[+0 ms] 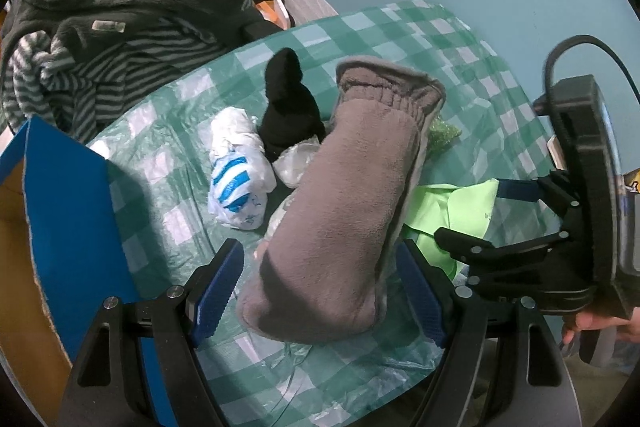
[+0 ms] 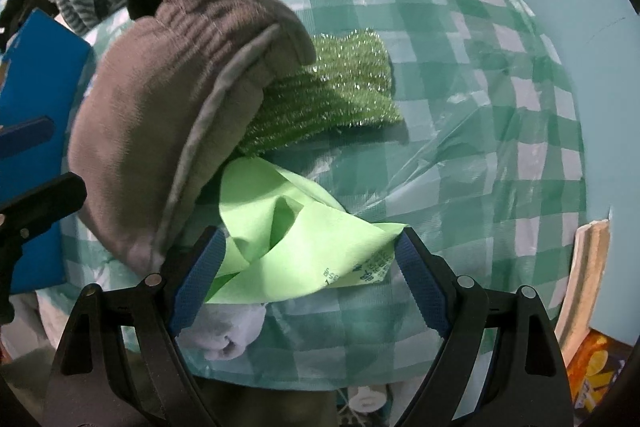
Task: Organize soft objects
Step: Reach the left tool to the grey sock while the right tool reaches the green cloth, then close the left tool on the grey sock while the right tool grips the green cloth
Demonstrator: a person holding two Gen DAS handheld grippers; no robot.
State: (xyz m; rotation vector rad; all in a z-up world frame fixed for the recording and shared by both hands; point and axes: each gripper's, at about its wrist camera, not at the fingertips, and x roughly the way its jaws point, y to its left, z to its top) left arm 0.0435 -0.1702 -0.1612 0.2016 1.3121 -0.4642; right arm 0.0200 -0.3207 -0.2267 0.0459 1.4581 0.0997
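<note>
A rolled grey fleece lies on the green checked tablecloth. My left gripper is open, its blue pads on either side of the roll's near end. In the right wrist view the grey fleece lies at the left over a glittery green scrubber. My right gripper is open around a light green cloth, which also shows in the left wrist view. A black sock and a white and blue plastic bag lie behind the roll.
A blue-lined cardboard box stands at the left. Dark and striped clothes are piled at the back left. A pale rolled cloth lies under the green cloth. A wooden piece leans at the right edge.
</note>
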